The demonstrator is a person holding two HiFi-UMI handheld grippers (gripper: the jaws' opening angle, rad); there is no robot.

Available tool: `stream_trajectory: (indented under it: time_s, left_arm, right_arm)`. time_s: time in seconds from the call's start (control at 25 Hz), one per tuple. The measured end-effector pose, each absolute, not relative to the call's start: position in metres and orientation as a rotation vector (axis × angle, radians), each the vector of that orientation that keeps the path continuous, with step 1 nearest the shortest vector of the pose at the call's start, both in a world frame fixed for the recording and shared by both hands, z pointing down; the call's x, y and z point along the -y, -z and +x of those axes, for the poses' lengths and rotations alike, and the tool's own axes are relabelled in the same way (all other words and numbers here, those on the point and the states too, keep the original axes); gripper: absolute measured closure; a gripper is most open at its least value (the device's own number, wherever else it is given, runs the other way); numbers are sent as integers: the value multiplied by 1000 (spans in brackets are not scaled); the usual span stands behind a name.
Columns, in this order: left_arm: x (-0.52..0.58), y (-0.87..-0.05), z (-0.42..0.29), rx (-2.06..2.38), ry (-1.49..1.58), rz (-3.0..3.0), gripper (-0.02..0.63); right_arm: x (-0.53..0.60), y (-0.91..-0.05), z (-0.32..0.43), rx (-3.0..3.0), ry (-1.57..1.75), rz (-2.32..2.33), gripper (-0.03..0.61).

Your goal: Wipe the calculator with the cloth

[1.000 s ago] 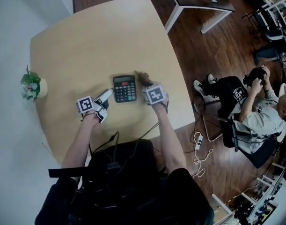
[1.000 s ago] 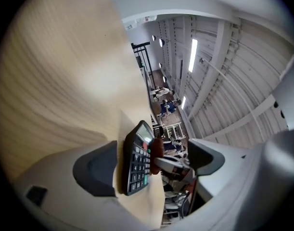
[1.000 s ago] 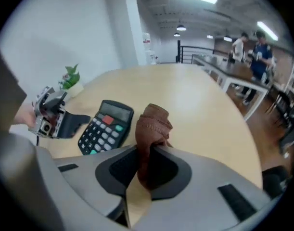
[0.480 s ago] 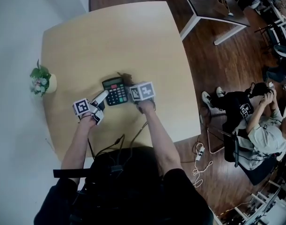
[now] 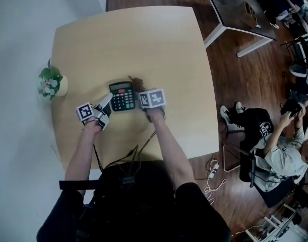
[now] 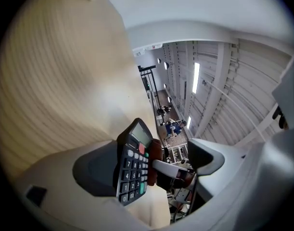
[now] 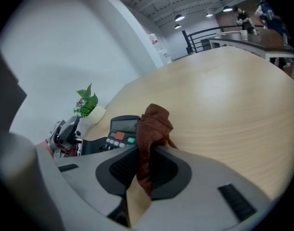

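A black calculator [image 5: 122,96] lies flat on a pale wooden tabletop [image 5: 133,39]. The left claw [image 5: 109,105] is spread apart, with the calculator's left edge between its two sides and close against one of them. The right claw [image 7: 147,165] is clamped on a bunched brown cloth [image 7: 154,121], which touches the calculator's right side. A small potted plant [image 5: 52,82] sits at the tabletop's left edge.
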State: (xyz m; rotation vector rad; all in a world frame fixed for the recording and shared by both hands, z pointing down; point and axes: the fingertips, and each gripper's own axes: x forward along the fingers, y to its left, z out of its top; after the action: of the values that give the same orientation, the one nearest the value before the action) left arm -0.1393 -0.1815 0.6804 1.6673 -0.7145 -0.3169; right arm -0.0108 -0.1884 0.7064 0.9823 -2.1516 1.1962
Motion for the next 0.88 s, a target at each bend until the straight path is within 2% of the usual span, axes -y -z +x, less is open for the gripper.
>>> stream_trajectory:
  time_s: [0.64, 0.88]
  left_arm:
    - [187, -677, -138, 653, 389, 1658, 149]
    - [159, -652, -144, 601, 490, 1657, 149]
  right_arm:
    - [160, -712, -19, 2149, -1251, 980, 520]
    - [145, -689, 16, 2175, -1619, 1177, 518]
